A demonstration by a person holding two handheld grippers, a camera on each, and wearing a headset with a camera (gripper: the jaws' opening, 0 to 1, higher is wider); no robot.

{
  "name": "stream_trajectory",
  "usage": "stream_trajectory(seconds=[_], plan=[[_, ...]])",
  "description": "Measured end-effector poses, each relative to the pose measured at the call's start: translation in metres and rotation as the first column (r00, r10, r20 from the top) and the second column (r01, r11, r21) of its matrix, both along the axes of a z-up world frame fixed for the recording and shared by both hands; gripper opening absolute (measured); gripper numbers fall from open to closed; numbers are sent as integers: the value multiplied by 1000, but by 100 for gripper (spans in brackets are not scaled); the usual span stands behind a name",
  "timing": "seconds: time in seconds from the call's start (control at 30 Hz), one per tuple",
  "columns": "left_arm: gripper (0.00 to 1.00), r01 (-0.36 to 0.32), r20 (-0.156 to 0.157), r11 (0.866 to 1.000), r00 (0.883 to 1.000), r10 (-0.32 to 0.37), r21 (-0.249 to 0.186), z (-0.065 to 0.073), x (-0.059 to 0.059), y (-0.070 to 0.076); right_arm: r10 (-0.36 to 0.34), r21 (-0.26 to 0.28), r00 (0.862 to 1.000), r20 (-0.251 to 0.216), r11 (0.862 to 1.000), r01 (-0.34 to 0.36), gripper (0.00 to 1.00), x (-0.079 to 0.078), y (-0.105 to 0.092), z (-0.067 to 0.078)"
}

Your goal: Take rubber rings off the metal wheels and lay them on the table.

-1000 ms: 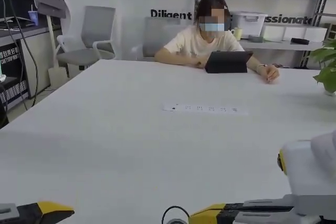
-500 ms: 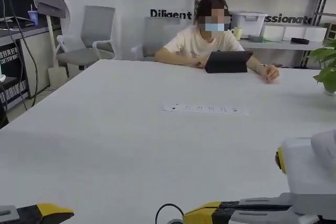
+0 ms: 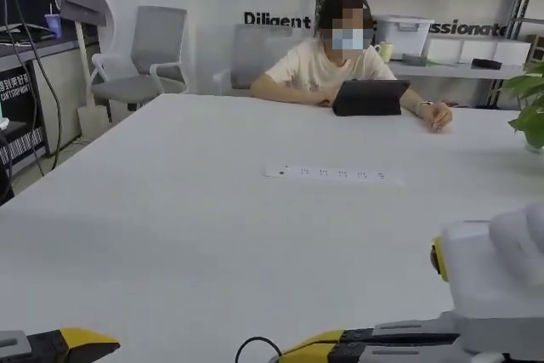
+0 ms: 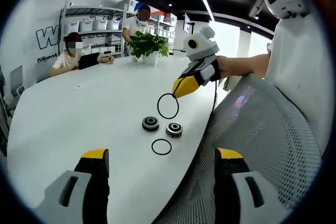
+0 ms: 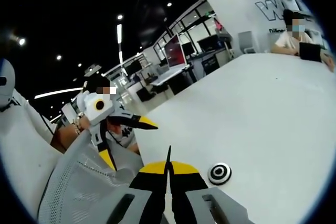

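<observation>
In the left gripper view, two metal wheels [image 4: 150,124] [image 4: 174,129] lie flat near the white table's edge. A loose black rubber ring [image 4: 161,147] rests on the table just in front of them. Above the wheels, my right gripper [image 4: 181,88] is shut on a second black ring [image 4: 168,106], which hangs from its yellow tips. In the right gripper view its jaws [image 5: 169,167] pinch that ring edge-on, with one wheel [image 5: 219,172] below. My left gripper [image 4: 162,155] is open and holds nothing. The head view catches the right gripper [image 3: 299,351] and hanging ring [image 3: 255,348] at the bottom edge.
A white table [image 3: 212,227] stretches ahead with a power strip [image 3: 331,174] at its middle. A seated person [image 3: 340,65] with a tablet [image 3: 368,98] is at the far side. A plant [image 3: 529,104] stands at the right, and a mesh chair back [image 4: 252,145] sits close behind the grippers.
My right gripper has slid a little to the left with the black ring still in it. The left gripper has stayed put.
</observation>
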State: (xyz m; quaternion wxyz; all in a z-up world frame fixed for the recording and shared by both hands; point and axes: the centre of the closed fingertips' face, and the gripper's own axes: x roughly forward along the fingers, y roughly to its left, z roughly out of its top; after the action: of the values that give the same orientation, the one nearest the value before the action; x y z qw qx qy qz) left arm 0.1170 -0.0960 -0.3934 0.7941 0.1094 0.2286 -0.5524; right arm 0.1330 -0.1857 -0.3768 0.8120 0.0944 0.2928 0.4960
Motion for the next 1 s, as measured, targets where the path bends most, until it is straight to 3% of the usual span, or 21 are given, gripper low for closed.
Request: stream_trajectory(seconds=[0.43, 1.0], plan=[[80, -6, -1, 1000, 1000, 6, -9, 1, 1, 0, 41, -29, 999, 2, 999, -41, 0, -7, 11, -7], [80, -10, -6, 1000, 1000, 10, -14, 1, 1, 1, 95, -99, 995, -16, 991, -96, 0, -16, 20, -28]])
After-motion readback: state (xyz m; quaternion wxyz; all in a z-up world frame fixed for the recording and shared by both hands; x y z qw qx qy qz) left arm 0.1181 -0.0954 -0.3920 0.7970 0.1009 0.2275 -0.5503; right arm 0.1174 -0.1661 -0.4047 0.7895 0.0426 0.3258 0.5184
